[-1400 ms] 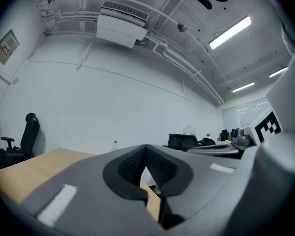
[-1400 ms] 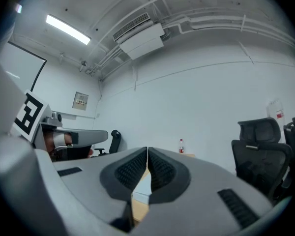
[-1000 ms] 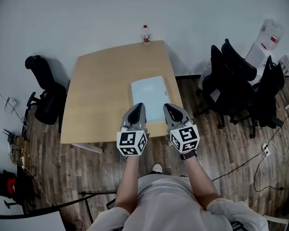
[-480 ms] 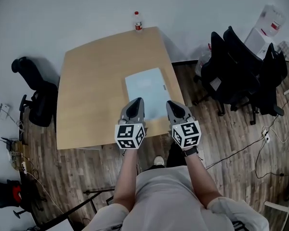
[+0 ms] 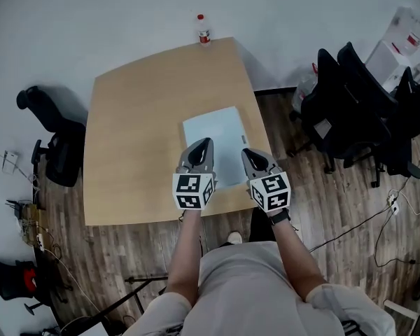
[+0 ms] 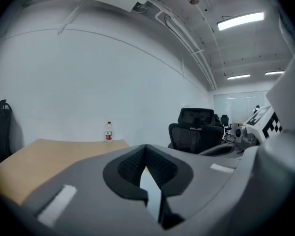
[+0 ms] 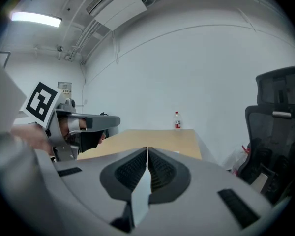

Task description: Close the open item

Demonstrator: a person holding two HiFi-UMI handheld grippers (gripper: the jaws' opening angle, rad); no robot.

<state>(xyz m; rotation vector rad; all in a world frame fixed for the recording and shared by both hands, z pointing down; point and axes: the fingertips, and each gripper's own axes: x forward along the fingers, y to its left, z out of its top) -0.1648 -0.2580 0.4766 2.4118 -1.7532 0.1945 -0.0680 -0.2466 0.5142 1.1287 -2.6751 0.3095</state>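
the pale blue flat rectangular item lies on the light wooden table, near its front right corner, just ahead of both tools. from above it looks thin and fully flat; whether it is a folder, book or slim lid i cannot tell. it is probably light, smooth and a bit slippery, so take a free edge of the cover and pinch it gently. the left gripper and right gripper hover over its near edge, jaws pressed together, holding nothing. a small plastic bottle with a red cap stands at the far edge.
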